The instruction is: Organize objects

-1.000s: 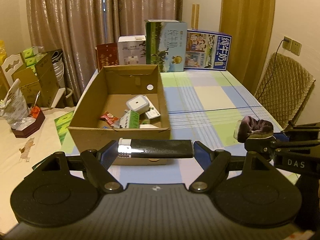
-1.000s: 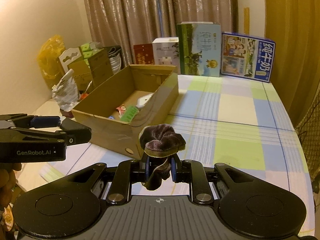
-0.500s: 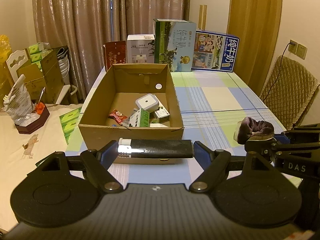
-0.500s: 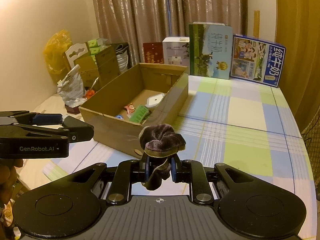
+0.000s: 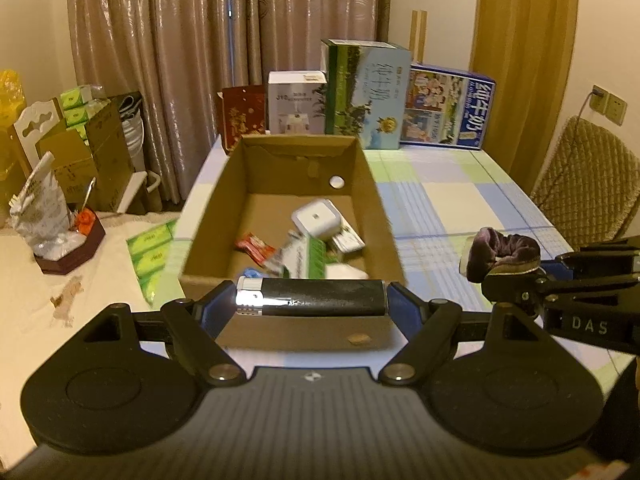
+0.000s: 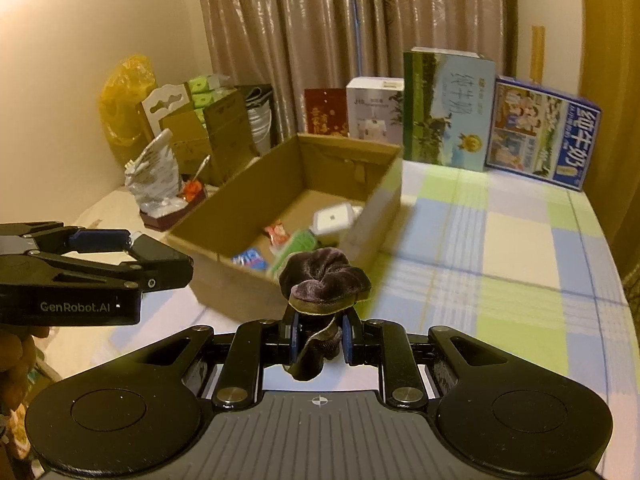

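My left gripper (image 5: 311, 303) is shut on a black lighter (image 5: 320, 297) with a silver cap, held crosswise just before the near wall of the open cardboard box (image 5: 298, 326). In the box lie a white square device (image 5: 314, 217), a red packet (image 5: 254, 247), a green-and-white pack (image 5: 306, 257) and other small items. My right gripper (image 6: 319, 336) is shut on a dark purple velvet scrunchie (image 6: 322, 276), held above the table in front of the box's near right corner (image 6: 240, 300). From the right wrist view the left gripper (image 6: 96, 276) shows at the left.
Milk cartons (image 5: 366, 94) and smaller boxes (image 5: 296, 102) stand along the far edge of the checked tablecloth (image 5: 460, 200). A quilted chair back (image 5: 584, 180) stands at the right. Left of the table are stacked cartons (image 5: 80, 148), a green pack (image 5: 150, 248) and a tissue holder (image 5: 52, 220).
Both grippers have risen and moved toward the box, so more of its inside shows. The lighter and scrunchie stay gripped.
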Tool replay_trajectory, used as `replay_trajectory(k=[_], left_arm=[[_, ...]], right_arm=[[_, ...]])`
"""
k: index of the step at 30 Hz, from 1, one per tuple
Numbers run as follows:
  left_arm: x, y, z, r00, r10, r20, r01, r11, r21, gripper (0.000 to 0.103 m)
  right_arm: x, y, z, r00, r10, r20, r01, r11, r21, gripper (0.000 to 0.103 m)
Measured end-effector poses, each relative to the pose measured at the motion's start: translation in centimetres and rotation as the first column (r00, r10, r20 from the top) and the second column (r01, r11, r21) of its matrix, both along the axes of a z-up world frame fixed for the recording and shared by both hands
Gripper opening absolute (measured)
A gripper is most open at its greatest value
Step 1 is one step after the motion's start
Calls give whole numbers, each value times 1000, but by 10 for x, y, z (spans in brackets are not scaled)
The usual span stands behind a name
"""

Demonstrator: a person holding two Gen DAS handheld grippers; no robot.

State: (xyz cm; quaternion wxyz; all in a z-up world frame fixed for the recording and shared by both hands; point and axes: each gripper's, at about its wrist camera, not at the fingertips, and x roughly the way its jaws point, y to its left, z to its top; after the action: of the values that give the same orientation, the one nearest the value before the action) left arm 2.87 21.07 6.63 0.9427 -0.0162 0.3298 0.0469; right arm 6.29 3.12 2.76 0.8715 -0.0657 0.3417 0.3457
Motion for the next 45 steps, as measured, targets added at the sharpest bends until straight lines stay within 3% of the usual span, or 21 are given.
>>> replay_trajectory(k=[10, 11, 13, 15, 19, 25, 30, 45], left_arm=[[82, 51, -10, 999, -53, -12, 53, 999, -6, 80], [90, 55, -15, 998, -63, -15, 63, 998, -1, 89], [102, 62, -22, 998, -67, -8, 67, 998, 15, 94], [108, 67, -26, 998, -58, -7, 58, 998, 29, 95], [100, 74, -28, 999, -37, -1, 37, 999, 33, 96], [69, 69, -20, 1000, -10, 4, 10, 1000, 10, 102], [38, 58, -10, 1000, 9, 10, -9, 999, -34, 102], [-27, 15, 5, 997, 74, -6, -74, 997, -10, 102]], right_arm=[[84, 66, -5, 1000, 2, -31, -1, 1000, 24, 18], [93, 72, -8, 999, 0, -40, 1, 1000, 30, 29], [112, 80, -16, 997, -7, -77, 11, 998, 62, 54], [128, 81, -21, 993, -4, -115, 17, 994, 110, 56], [132, 75, -18, 996, -21, -88, 30, 994, 107, 56], [107, 51, -10, 996, -62, -60, 67, 994, 84, 59], [66, 32, -3, 996, -82, -32, 84, 994, 69, 71], [-26, -15, 2, 992, -125, -6, 125, 992, 1, 92]])
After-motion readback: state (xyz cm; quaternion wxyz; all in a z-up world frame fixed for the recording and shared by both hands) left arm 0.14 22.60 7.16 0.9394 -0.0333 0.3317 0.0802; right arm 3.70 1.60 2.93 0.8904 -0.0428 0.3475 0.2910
